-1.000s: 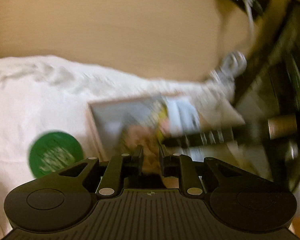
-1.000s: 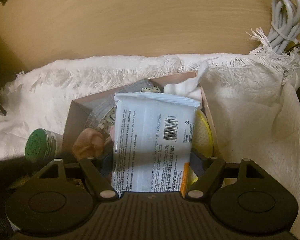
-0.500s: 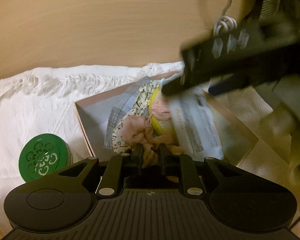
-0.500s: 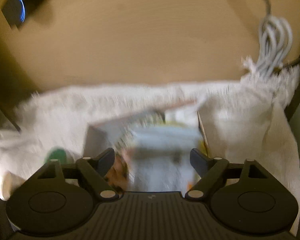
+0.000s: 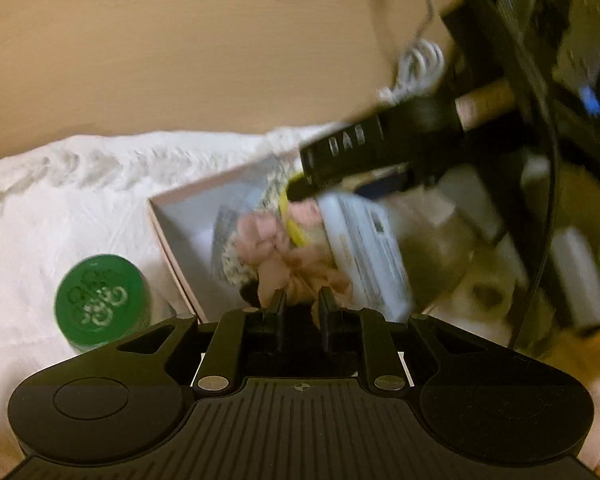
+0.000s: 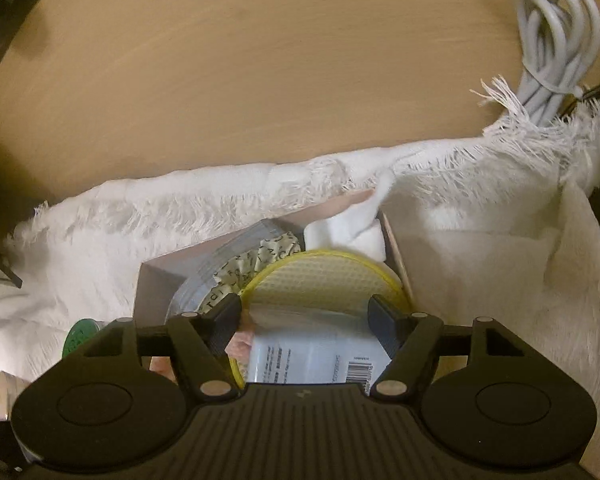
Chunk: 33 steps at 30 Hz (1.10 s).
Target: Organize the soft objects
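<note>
In the box on the white cloth we log a pink scrunchie pinched by our left gripper, and a wipes pack lengthwise between the apart fingers of our right gripper, directly ahead.

We see the box resting on the cloth, which lies on the table. In the box, the packet lies over the near part of the pad, with the wipe behind the pad in the far right corner and the bag to the left. The jar stands on the cloth left of the box. The cable sits at the cloth's far right edge.
</note>
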{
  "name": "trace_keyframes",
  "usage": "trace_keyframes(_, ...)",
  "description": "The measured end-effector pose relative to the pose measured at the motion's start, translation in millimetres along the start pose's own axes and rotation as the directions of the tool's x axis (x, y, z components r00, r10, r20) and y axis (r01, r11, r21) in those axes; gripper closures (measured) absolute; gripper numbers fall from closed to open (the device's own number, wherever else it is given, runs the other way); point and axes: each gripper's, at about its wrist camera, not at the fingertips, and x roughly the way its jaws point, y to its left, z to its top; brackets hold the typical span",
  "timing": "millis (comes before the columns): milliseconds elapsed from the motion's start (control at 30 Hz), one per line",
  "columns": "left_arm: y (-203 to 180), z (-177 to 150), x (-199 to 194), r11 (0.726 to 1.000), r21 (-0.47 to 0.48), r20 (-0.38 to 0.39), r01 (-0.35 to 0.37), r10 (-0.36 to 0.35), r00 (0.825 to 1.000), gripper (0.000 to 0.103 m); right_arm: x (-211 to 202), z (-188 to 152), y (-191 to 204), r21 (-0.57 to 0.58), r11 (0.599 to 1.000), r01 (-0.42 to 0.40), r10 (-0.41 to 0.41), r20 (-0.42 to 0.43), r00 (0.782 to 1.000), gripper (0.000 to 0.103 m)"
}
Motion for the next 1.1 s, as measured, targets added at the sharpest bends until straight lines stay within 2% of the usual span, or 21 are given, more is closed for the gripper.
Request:
trace_keyframes(167, 2, 2, 15, 0.999, 0.009, -0.022, -0.035, 0.035, 0.999, 0.084, -13, -7, 20, -0.064, 0.996, 0.064, -0.064, 0.008, 0.998, 0.033)
trace_keyframes(300, -1, 0, 14, 0.999, -0.001, 0.006, -0.047, 0.047, 0.999, 0.084, -49, -18, 31, -0.070, 0.994, 0.085, -0.079, 0.082, 0.994, 0.031)
trace_keyframes(400, 0, -3, 1, 0.998, -0.036, 0.058, -0.058, 0.060, 0.997, 0.084, -76, -29, 42, -0.114, 0.985, 0.133, -0.116, 0.143, 0.983, 0.026)
trace_keyframes(500, 4, -10, -30, 0.994, -0.084, 0.149, -0.074, 0.086, 0.985, 0.084, -98, -42, 51, -0.152, 0.970, 0.190, -0.153, 0.226, 0.962, 0.019)
trace_keyframes(600, 9, -23, -59, 0.990, -0.121, 0.191, -0.074, 0.097, 0.977, 0.084, -110, -58, 58, -0.190, 0.952, 0.238, -0.181, 0.275, 0.944, 0.018)
trace_keyframes(800, 11, -85, -93, 0.961, -0.211, 0.072, -0.180, 0.199, 0.977, 0.084, -111, -106, 63, -0.308, 0.940, 0.143, -0.088, 0.186, 0.979, 0.018)
trace_keyframes(867, 9, -111, -99, 0.938, -0.259, 0.029, -0.229, 0.245, 0.969, 0.084, -107, -128, 65, -0.370, 0.923, 0.108, -0.056, 0.149, 0.987, 0.018)
trace_keyframes(933, 9, -136, -96, 0.904, -0.328, -0.003, -0.275, 0.290, 0.957, 0.084, -102, -147, 69, -0.431, 0.898, 0.086, -0.036, 0.125, 0.992, 0.018)
trace_keyframes(1000, 0, -160, -95, 0.858, -0.400, -0.003, -0.322, 0.350, 0.937, 0.084, -93, -167, 67, -0.477, 0.877, 0.055, -0.013, 0.091, 0.996, 0.018)
trace_keyframes(1067, -17, -180, -91, 0.802, -0.474, 0.001, -0.364, 0.414, 0.910, 0.084, -80, -183, 60, -0.478, 0.878, 0.026, -0.006, 0.043, 0.999, 0.018)
trace_keyframes(1100, -23, -188, -90, 0.786, -0.498, 0.002, -0.367, 0.424, 0.905, 0.084, -74, -189, 56, -0.473, 0.881, 0.009, -0.001, 0.018, 1.000, 0.018)
